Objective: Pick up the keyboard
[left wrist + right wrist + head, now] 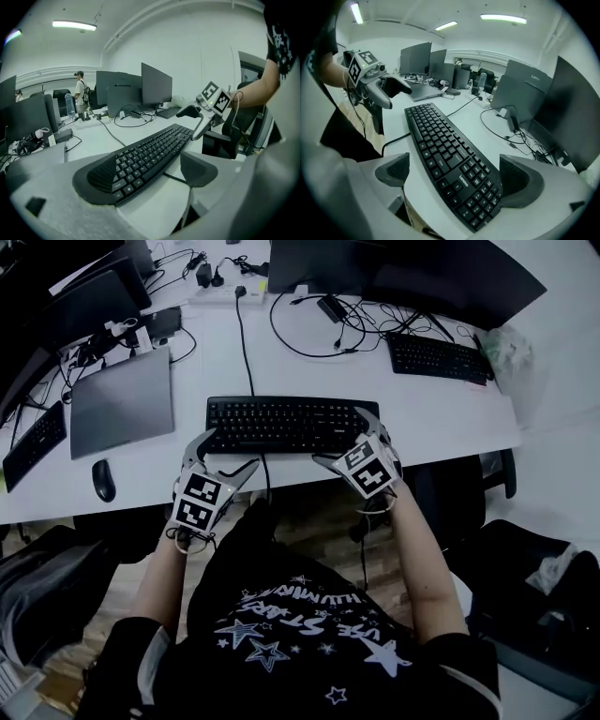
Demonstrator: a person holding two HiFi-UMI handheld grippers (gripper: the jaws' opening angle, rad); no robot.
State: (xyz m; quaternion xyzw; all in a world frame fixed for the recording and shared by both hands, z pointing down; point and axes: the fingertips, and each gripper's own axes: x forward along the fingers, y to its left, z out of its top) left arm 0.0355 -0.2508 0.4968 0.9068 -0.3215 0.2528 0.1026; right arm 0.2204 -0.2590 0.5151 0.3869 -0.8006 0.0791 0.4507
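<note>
**Both claws wide open, one at each end of keyboard, no grip yet**

Head view: black keyboard (pixel 281 423) lies flat on the white desk (pixel 431 423) near its front edge, long axis running left to right. The left gripper (pixel 230 454) is at its left end and the right gripper (pixel 345 439) at its right end. Neither is clearly nearer, so this looks like a two-handed lift.

Left gripper view: left gripper (pixel 150 171) has its jaws spread wide and holds nothing. The keyboard (pixel 150 152) runs away from the claw toward the right gripper (pixel 201 115), with its near end between the pads. The far-side pad overlaps the keyboard's corner; can't tell whether it touches.

Right gripper view: right gripper (pixel 459 176) is also wide open and empty. The end of the keyboard (pixel 450 154) sits between the pads, gap visible on the near side. The left gripper (pixel 389 89) is at the far end.

Next move, my read: close across the keyboard's short width at both ends, then lift level.
</note>
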